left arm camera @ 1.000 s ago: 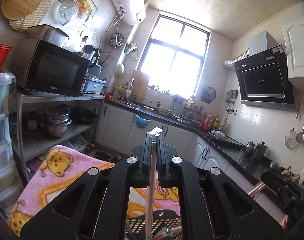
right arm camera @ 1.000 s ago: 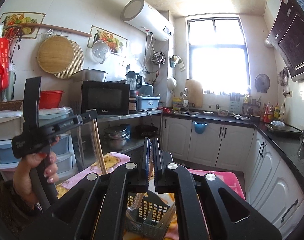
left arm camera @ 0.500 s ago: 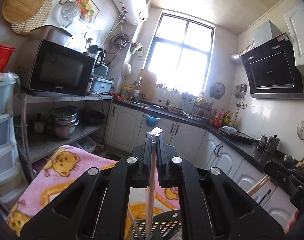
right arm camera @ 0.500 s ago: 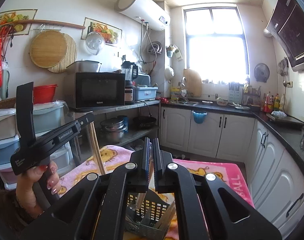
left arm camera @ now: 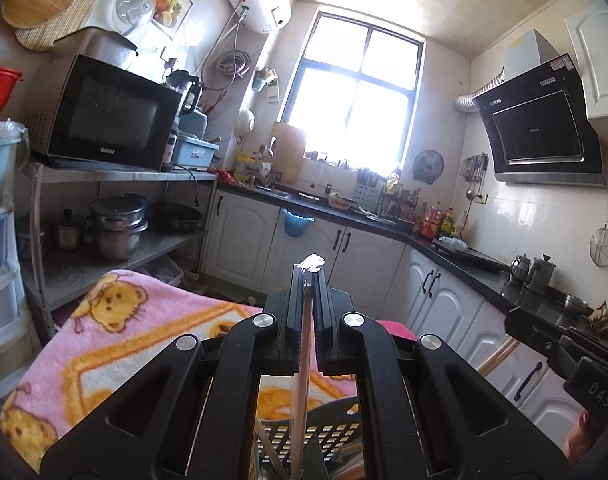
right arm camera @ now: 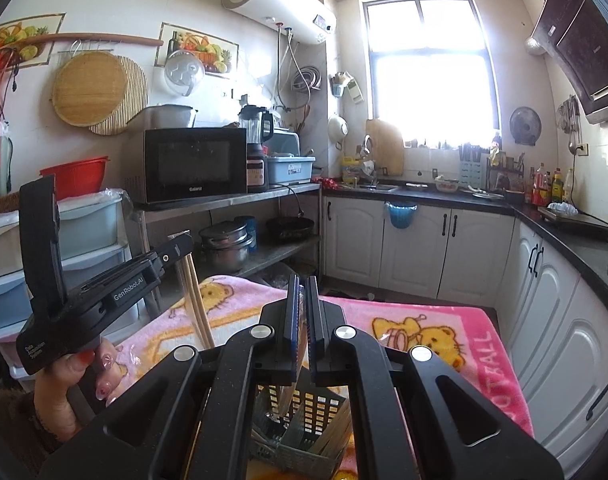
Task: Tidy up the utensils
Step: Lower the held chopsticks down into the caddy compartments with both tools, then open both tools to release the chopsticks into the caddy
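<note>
The chopsticks, pale wooden sticks in a clear wrapper, are pinched between the pressed-together fingers of the left gripper and hang down over the basket. Only the right wrist view shows them from the side, slanting below the left gripper, and the hand that grips its handle. In that view the right gripper has its fingers closed on a second wrapped utensil, whose kind I cannot tell, above the same basket. The basket is dark grey plastic with a grid of square holes and inner dividers; several more sticks lean inside it. It sits on a fuzzy pink blanket printed with yellow bears. The left wrist view alone catches the right gripper at its right edge.
</note>
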Motion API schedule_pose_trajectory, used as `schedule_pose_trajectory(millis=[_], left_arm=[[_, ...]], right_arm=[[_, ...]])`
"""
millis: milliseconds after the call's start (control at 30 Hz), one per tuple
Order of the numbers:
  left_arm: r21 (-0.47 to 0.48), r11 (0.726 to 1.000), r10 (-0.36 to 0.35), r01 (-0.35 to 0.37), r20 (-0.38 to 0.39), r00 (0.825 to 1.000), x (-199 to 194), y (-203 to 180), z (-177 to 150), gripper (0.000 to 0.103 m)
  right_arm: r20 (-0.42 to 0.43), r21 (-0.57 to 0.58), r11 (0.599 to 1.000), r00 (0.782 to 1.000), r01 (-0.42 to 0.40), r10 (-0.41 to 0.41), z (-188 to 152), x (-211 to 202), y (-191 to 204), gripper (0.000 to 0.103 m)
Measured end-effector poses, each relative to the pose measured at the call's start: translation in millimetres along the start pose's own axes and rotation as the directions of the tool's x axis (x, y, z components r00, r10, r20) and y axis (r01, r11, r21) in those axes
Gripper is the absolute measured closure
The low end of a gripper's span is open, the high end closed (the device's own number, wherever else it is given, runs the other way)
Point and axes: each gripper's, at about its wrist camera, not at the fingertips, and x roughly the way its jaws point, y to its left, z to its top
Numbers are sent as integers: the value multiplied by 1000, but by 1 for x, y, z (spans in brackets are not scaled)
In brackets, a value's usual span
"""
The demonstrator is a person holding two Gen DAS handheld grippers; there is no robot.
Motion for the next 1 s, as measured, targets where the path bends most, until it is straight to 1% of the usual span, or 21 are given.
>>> schedule_pose_trajectory(millis=[267,467,667,833,867,933,1000], left_arm=[[16,1000,-21,21,-35,999,6,-3,-14,101],[5,1000,-30,30,-92,995,14,2,-24,101],[-5,1000,-27,26,-174,984,20,5,-31,101],[-14,1000,-30,28,-217,976,19,9,-35,100],[-16,1000,-29,26,-226,974,18,10,-35,100],[-18,999,-30,26,-239,971,16,11,-36,100],[-25,999,-32,26,-250,968,13,13,-35,97]], right_arm=[[-41,19,1000,999,-3,4,-14,14,-1,99],[-66,25,1000,998,-2,4,-23,18,-1,99],[-92,31,999,996,-7,10,-28,21,0,99],[-113,39,999,993,-8,12,-32,21,0,97],[-117,38,999,993,-7,11,-33,20,1,96],[-123,39,999,992,-6,11,-34,19,0,88],[-125,38,999,992,-5,10,-35,17,0,88]])
